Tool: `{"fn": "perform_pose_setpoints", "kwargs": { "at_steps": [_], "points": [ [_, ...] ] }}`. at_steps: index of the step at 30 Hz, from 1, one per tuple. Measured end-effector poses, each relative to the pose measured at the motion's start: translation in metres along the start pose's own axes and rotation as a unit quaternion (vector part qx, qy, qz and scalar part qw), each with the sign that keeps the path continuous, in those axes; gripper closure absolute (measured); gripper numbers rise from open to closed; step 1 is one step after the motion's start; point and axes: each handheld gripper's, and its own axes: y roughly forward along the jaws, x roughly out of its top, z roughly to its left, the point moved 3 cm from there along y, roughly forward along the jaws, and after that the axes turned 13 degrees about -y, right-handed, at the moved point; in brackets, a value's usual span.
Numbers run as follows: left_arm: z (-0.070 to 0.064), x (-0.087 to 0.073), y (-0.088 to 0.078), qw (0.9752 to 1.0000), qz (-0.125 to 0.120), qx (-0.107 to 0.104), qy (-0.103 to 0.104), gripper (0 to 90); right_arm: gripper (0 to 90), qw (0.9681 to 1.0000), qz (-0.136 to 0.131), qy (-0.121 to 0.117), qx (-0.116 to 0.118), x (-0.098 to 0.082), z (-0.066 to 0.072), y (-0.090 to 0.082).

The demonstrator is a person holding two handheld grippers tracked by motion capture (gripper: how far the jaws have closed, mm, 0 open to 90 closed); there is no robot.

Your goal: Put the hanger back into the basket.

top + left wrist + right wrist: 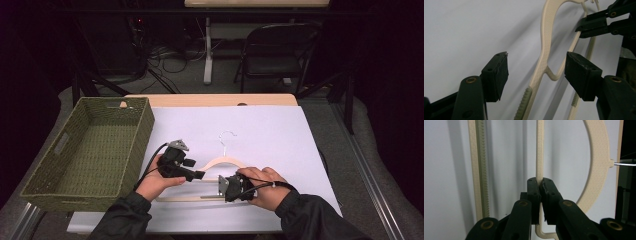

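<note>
Hanger [220,165] is seen from above lying flat on the bench [280,135], between the left claw [199,175] and right claw [220,186]. Seen along the left claw [536,72], the hanger's arm is framed by wide-open jaws, untouched. Seen along the right claw [540,185], a thin hanger bar [539,150] is clamped tightly.

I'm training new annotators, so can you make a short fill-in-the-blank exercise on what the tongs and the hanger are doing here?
1. The right tongs are shut on a thin bar of the ____.
2. The left tongs stand ____, with the hanger between the jaws but not gripped.
3. The green basket sits at the table's ____ side in the high view.
4. The hanger's hook is made of ____.

Missing words: hanger; open; left; metal
</note>
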Motion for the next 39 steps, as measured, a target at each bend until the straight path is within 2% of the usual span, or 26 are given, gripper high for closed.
{"fn": "perform_pose_setpoints", "kwargs": {
  "at_steps": [3, 4, 5, 7, 9, 10, 18, 19, 22, 24, 29, 30, 31, 35, 39],
  "points": [
    [-0.001, 0.000, 0.005, 0.9997, 0.014, -0.019, 0.001, 37.5, 85.5, 1.0000, 0.002, -0.005, -0.006, 0.001, 0.000, 0.000],
    [-0.001, 0.000, 0.006, 0.9997, 0.019, -0.017, 0.000, 37.5, 85.5, 1.0000, 0.002, -0.005, -0.006, 0.001, 0.000, 0.000],
    [-0.001, -0.001, 0.009, 0.9990, 0.032, -0.031, -0.001, 38.5, 85.5, 0.9999, -0.005, -0.003, -0.011, 0.001, 0.001, 0.001],
    [0.000, -0.002, 0.010, 0.9987, 0.039, -0.034, -0.002, 38.9, 85.5, 0.9999, -0.009, -0.007, -0.013, 0.001, 0.001, 0.002],
    [0.001, -0.003, 0.013, 0.9980, 0.051, -0.037, -0.006, 41.0, 85.5, 1.0000, 0.000, -0.009, -0.002, 0.001, 0.002, 0.000],
    [0.000, -0.004, 0.013, 0.9977, 0.054, -0.040, -0.006, 41.8, 85.5, 0.9999, 0.001, -0.011, -0.009, 0.001, 0.002, 0.000],
    [0.000, -0.006, 0.015, 0.9953, 0.076, -0.059, -0.007, 48.1, 85.5, 0.9996, -0.009, -0.023, -0.016, 0.001, 0.001, 0.002],
    [0.000, -0.006, 0.015, 0.9949, 0.079, -0.062, -0.006, 51.4, 85.4, 0.9996, -0.008, -0.021, -0.019, 0.002, 0.001, 0.001],
    [-0.002, -0.007, 0.017, 0.9948, 0.083, -0.059, 0.001, 53.1, 85.4, 0.9995, -0.010, -0.022, -0.021, 0.002, 0.001, 0.002],
    [-0.002, -0.007, 0.017, 0.9952, 0.082, -0.053, 0.006, 55.3, 85.4, 0.9996, -0.001, -0.022, -0.018, 0.002, 0.001, 0.001],
    [-0.002, -0.007, 0.016, 0.9953, 0.084, -0.046, 0.013, 58.7, 85.4, 0.9996, -0.005, -0.021, -0.017, 0.003, 0.001, 0.003],
    [-0.002, -0.007, 0.016, 0.9959, 0.081, -0.034, 0.018, 58.7, 85.4, 0.9996, -0.005, -0.021, -0.017, 0.003, 0.001, 0.003],
    [-0.001, -0.007, 0.015, 0.9954, 0.084, -0.043, 0.020, 59.0, 85.4, 0.9996, -0.007, -0.019, -0.020, 0.003, 0.001, 0.004],
    [-0.002, -0.007, 0.014, 0.9956, 0.081, -0.040, 0.024, 61.0, 85.3, 0.9997, -0.006, -0.019, -0.017, 0.003, 0.000, 0.005],
    [-0.003, -0.008, 0.014, 0.9953, 0.087, -0.025, 0.035, 62.8, 85.1, 0.9996, -0.008, -0.019, -0.019, 0.004, 0.000, 0.005]
  ]
}}
